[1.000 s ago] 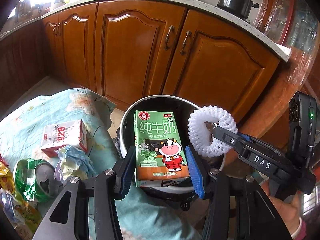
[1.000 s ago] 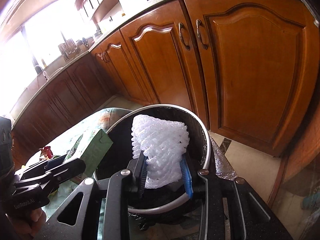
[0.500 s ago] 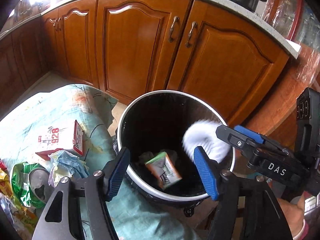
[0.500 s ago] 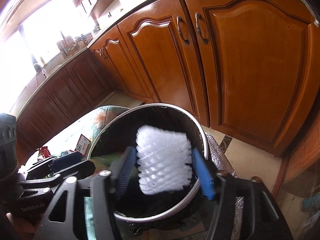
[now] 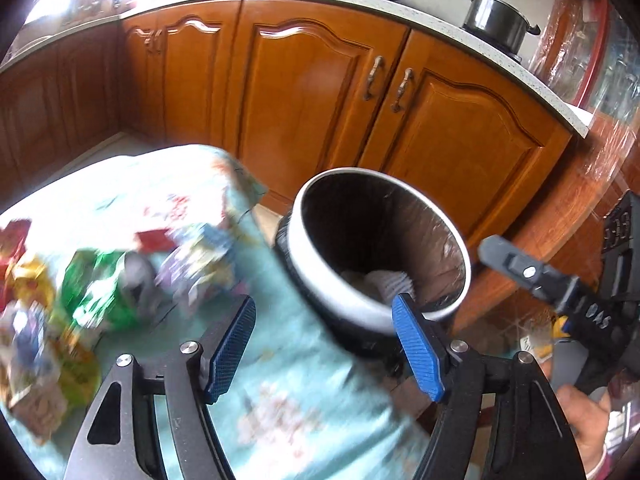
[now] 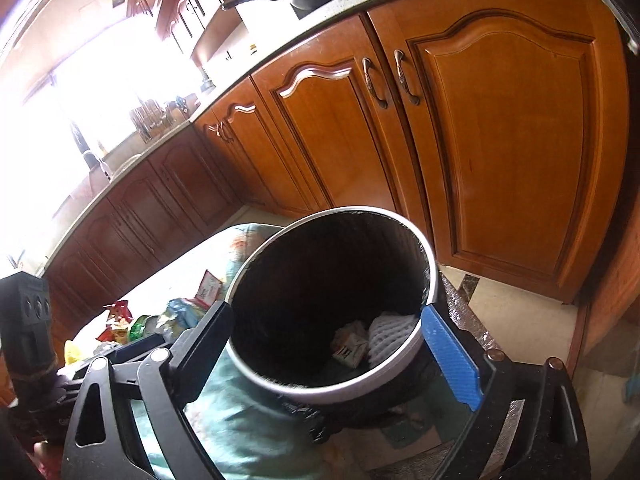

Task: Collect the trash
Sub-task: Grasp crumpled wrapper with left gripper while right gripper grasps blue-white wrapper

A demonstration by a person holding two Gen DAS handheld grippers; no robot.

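Observation:
A round trash bin (image 5: pixel 328 280) with a white rim and black liner stands beside the table; it also shows in the right wrist view (image 6: pixel 430 272). Inside lie the white foam net (image 6: pixel 390 338) and the milk carton (image 6: pixel 350 346). My left gripper (image 5: pixel 324 350) is open and empty over the table edge, near the bin's rim. My right gripper (image 6: pixel 340 354) is open and empty above the bin's near rim. More trash lies on the table: a green wrapper (image 5: pixel 100 296), crumpled paper (image 5: pixel 196 264) and a red and white carton (image 6: pixel 208 290).
The table carries a light blue floral cloth (image 5: pixel 260 412). Wooden cabinet doors (image 6: pixel 500 140) stand close behind the bin. A pot (image 5: pixel 496 18) sits on the counter. Tiled floor (image 6: pixel 520 320) lies right of the bin. Several snack wrappers (image 5: pixel 28 280) lie at the table's left.
Both grippers opened. The milk carton and the foam net dropped into the bin. My left gripper has since swung left toward the table; its view is blurred.

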